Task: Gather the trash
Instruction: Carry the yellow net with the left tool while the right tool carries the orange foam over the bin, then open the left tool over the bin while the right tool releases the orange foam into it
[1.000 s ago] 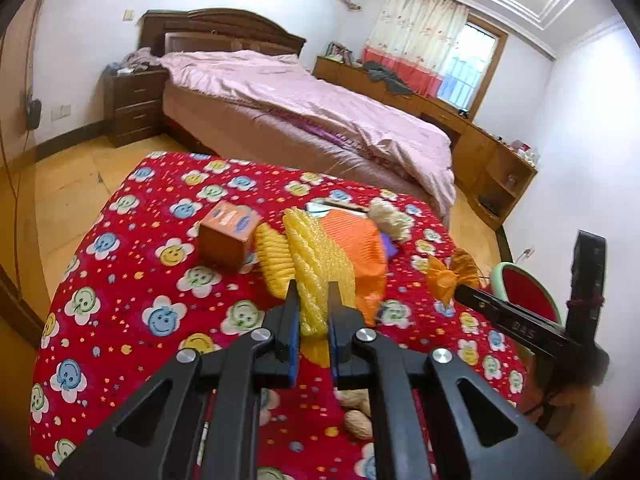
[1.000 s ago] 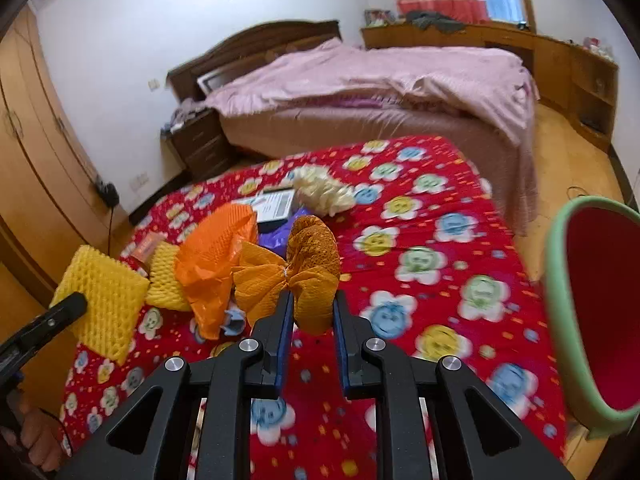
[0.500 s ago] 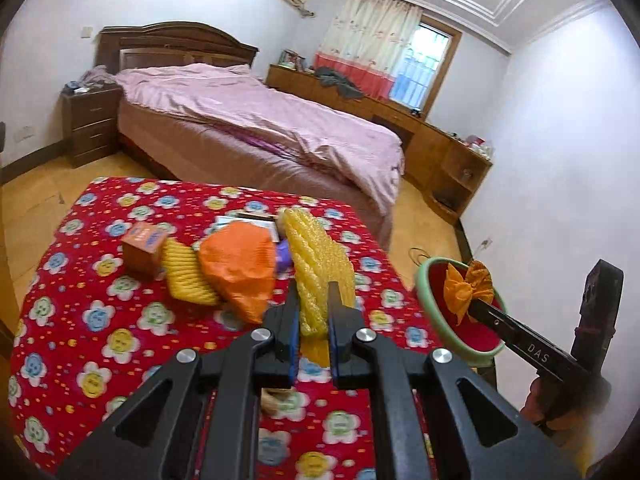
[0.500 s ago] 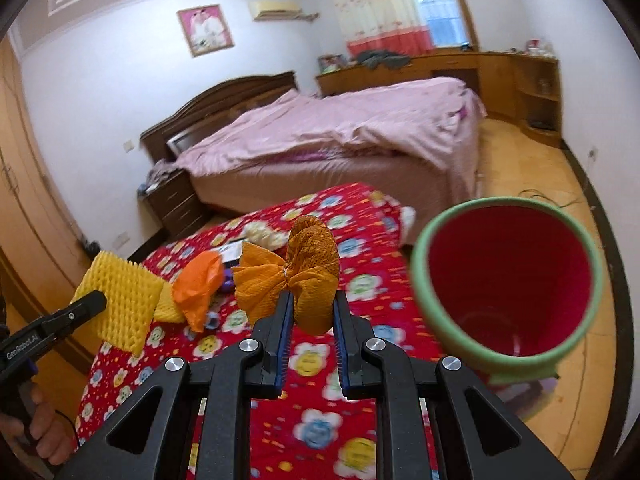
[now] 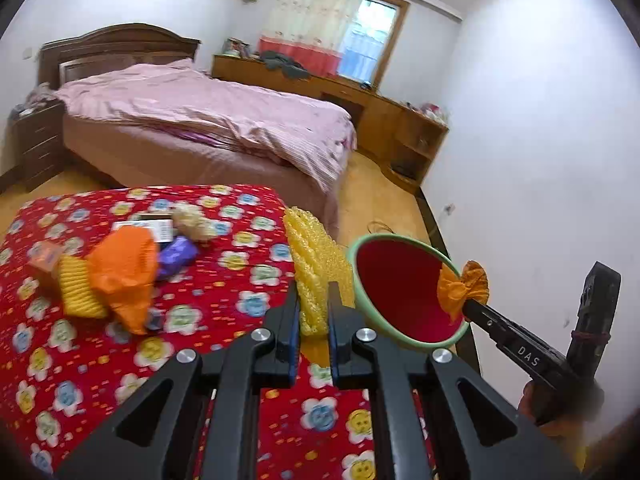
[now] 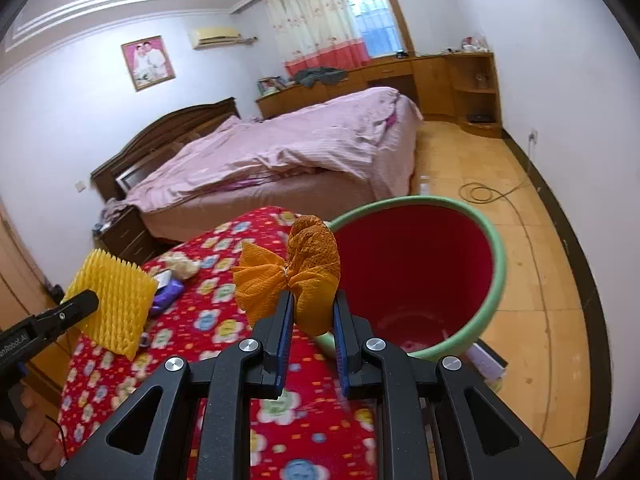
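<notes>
Both grippers grip trash, left [image 5: 314, 322] yellow foam [image 5: 316, 276], right [image 6: 313, 326] orange wrapper [image 6: 304, 276], beside red bin [image 6: 496, 264].

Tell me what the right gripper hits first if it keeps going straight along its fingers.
Probably the red bin: the right gripper, shut on the orange net wad, points toward its near rim, though depth is unclear.

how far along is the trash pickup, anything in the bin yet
Nothing clearly binned: the red bin shows only faint bits at its bottom. In hand: the right gripper clamps an orange mesh wad beside the rim; the left gripper clamps yellow foam netting. Left on the table: orange bag, purple wrapper, another yellow net.
</notes>
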### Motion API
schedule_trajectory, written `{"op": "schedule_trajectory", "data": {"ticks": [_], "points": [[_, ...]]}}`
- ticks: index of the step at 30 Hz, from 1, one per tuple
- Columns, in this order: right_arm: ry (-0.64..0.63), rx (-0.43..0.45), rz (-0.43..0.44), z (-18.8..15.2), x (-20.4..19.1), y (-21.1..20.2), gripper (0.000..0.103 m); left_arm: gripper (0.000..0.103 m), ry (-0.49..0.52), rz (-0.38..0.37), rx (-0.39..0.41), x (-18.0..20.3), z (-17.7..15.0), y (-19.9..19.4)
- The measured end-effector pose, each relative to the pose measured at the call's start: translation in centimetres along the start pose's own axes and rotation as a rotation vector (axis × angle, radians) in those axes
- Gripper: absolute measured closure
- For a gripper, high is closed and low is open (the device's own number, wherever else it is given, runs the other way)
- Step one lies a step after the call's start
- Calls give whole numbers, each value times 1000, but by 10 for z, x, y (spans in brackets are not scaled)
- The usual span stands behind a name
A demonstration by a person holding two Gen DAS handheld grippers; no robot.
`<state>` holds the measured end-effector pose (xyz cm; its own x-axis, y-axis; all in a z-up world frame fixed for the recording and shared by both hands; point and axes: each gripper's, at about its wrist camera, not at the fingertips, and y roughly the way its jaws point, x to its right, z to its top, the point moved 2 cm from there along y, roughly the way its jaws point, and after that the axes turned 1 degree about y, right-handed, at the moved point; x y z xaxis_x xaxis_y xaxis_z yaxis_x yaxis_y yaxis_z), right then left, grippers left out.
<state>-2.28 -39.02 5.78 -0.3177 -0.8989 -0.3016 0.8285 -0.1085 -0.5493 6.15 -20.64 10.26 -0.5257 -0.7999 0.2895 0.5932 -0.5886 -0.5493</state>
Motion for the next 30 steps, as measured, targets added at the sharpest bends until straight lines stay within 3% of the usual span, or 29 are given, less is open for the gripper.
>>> {"op": "schedule_trajectory", "data": {"ticks": [15, 22, 24, 26, 28, 30], "points": [[87, -42, -120, -11, 71, 34, 84, 93, 124, -82, -155, 65, -10, 112], [115, -71, -134, -13, 87, 46, 81, 93, 160, -122, -173, 80, -10, 141], [121, -70, -121, -13, 87, 48, 80, 88, 171, -119, -165, 85, -10, 145], [122, -62, -116, -13, 87, 48, 79, 71, 183, -107, -163, 87, -10, 148], [123, -55, -121, -11, 88, 49, 77, 63, 189, -99, -160, 88, -11, 150], [136, -52, -121, -12, 89, 47, 74, 63, 191, -98, -164, 89, -12, 150]]}}
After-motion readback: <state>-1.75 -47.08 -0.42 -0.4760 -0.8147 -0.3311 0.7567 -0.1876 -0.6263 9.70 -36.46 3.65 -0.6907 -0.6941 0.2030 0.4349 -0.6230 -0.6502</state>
